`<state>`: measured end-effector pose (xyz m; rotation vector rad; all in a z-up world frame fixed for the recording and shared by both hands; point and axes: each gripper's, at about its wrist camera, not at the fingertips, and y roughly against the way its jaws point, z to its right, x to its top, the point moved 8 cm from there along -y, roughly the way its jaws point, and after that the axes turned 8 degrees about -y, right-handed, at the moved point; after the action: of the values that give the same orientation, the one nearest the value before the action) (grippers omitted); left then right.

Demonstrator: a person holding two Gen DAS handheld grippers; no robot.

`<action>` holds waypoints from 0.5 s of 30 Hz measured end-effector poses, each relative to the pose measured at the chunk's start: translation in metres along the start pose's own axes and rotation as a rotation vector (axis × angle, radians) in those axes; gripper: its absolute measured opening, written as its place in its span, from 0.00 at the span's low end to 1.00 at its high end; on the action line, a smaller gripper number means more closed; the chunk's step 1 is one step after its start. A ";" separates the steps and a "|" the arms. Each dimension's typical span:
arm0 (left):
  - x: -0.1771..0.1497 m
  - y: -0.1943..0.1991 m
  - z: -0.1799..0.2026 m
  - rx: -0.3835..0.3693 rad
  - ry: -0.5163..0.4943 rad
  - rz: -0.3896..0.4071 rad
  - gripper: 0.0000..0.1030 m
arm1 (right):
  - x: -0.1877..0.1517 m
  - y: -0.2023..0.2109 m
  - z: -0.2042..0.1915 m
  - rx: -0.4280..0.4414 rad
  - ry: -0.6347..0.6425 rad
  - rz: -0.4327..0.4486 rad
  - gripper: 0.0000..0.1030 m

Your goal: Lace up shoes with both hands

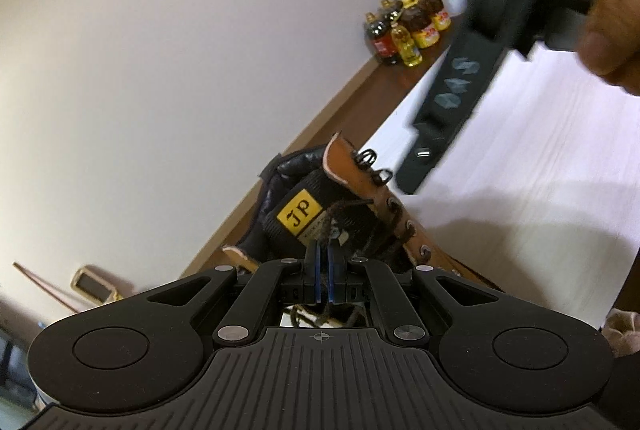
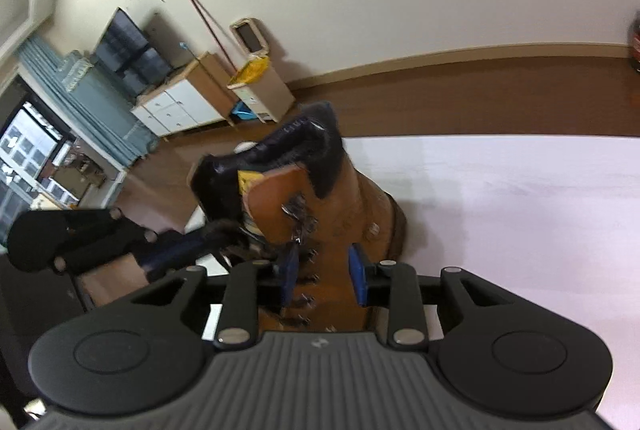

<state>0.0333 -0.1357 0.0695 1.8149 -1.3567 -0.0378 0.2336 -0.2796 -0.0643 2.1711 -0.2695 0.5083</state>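
the left hand-held gripper (image 1: 323, 262) is clenched on the lace (image 1: 334, 216) by the boot (image 2: 340, 206), keeping it taut; the right hand-held gripper (image 2: 323, 272) stands released astride the boot's eyelets (image 2: 306, 276).

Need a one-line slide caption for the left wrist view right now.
Left hand-held gripper shut on the dark lace in front of a tan boot with a yellow tongue label.

Left hand-held gripper (image 1: 324, 250) clamped; right hand-held gripper (image 2: 325, 270) parted.
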 end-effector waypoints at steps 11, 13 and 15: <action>-0.014 0.023 -0.026 -0.020 0.044 -0.017 0.05 | -0.076 -0.042 0.004 0.021 0.110 -0.270 0.31; -0.013 0.008 -0.025 -0.022 0.043 -0.031 0.06 | -0.087 -0.050 0.003 0.045 0.164 -0.323 0.31; -0.001 -0.018 -0.013 -0.024 0.042 -0.034 0.06 | -0.095 -0.056 0.002 0.061 0.193 -0.363 0.31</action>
<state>0.0534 -0.1260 0.0661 1.8092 -1.2911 -0.0339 0.1698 -0.2466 -0.1484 2.1460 0.2453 0.5165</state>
